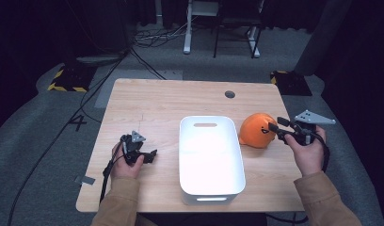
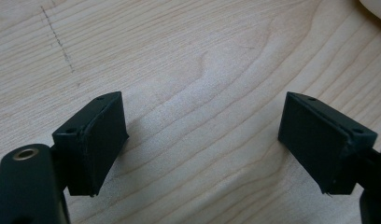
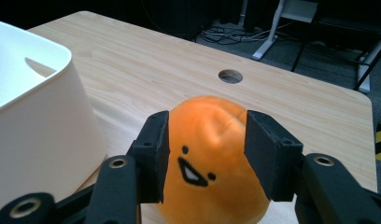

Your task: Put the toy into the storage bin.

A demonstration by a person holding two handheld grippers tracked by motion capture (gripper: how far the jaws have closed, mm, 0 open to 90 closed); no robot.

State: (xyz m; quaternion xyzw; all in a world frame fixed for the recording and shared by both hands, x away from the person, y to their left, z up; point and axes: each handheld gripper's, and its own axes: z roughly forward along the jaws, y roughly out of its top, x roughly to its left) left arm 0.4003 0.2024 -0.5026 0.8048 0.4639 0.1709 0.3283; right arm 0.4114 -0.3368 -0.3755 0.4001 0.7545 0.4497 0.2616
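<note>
An orange round plush toy (image 1: 256,132) with a small drawn face lies just right of the white bin (image 1: 182,155). My right gripper (image 1: 276,130) comes at it from the right. In the right gripper view its two pads squeeze the toy (image 3: 205,191) from both sides and dent the top, so my right gripper (image 3: 206,140) is shut on it. Whether the toy touches the tabletop I cannot tell. My left gripper (image 1: 142,153) rests at the table's left, left of the bin. In its own view my left gripper (image 2: 202,140) is open over bare wood.
The white bin (image 3: 39,116) has handle cutouts and sits mid-table toward the front edge. A round cable hole (image 1: 230,94) lies in the wooden table (image 1: 157,101) at the back right. Cables and desk legs are on the floor beyond.
</note>
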